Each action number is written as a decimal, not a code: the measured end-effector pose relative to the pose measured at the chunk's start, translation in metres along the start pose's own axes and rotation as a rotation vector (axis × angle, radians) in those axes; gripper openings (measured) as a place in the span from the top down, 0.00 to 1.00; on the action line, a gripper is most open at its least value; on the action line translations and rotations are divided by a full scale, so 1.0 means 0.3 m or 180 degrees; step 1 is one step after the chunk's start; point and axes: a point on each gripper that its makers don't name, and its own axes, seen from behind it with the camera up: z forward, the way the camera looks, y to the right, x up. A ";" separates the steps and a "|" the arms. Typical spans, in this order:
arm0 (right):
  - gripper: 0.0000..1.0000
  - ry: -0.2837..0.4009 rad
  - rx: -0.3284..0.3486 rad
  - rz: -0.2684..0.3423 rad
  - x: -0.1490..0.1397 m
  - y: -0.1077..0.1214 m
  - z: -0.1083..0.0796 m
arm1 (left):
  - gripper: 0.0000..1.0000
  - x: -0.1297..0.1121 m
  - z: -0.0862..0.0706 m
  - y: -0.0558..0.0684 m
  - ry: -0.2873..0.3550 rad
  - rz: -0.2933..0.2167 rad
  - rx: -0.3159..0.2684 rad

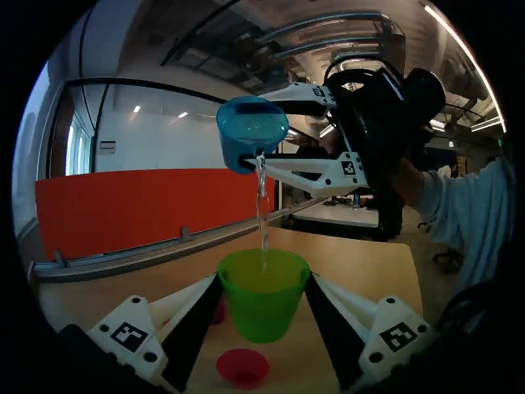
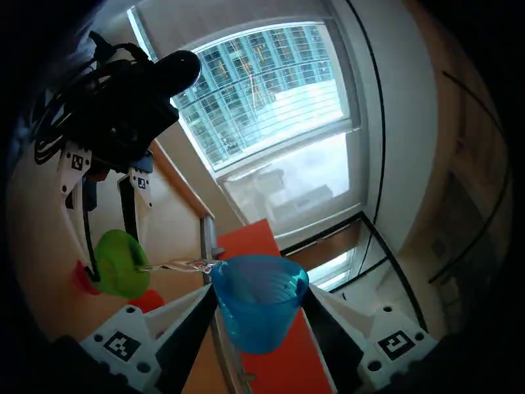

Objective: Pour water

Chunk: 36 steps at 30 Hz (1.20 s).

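between the two white fingers of the left gripper (image 1: 262,289), right in front of its camera, sits a green cup (image 1: 262,305), upright with its mouth open upward; both fingers press on its sides, so this gripper is clenched around the cup. just below the fingers, on the wooden table (image 1: 367,262), lies a small red cup (image 1: 243,368), and something pink (image 1: 218,308) peeks out behind the finger on the camera's left, too hidden to name. above and ahead of the left gripper hangs the right gripper (image 1: 257,130), held by a hand in a pale sleeve (image 1: 472,203); its two fingers pinch a blue cup (image 1: 251,131), one above and one below as seen from here. the blue cup is tipped over on its side, its mouth turned toward the left gripper's camera, and a thin stream of water (image 1: 262,203) falls from its lower rim straight down into the green cup. in the right gripper view the blue cup (image 2: 259,308) is gripped close between that gripper's own fingers, and the water leaves its rim on the camera's left and runs across to the green cup (image 2: 121,262), held farther off in the left gripper's fingers. beyond the left gripper runs an orange wall panel (image 1: 131,203).
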 end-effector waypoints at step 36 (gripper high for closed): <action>0.11 0.0013 -0.0113 -0.0519 0.025 0.085 0.014 | 0.13 0.011 0.001 0.010 0.0006 0.0028 -0.0019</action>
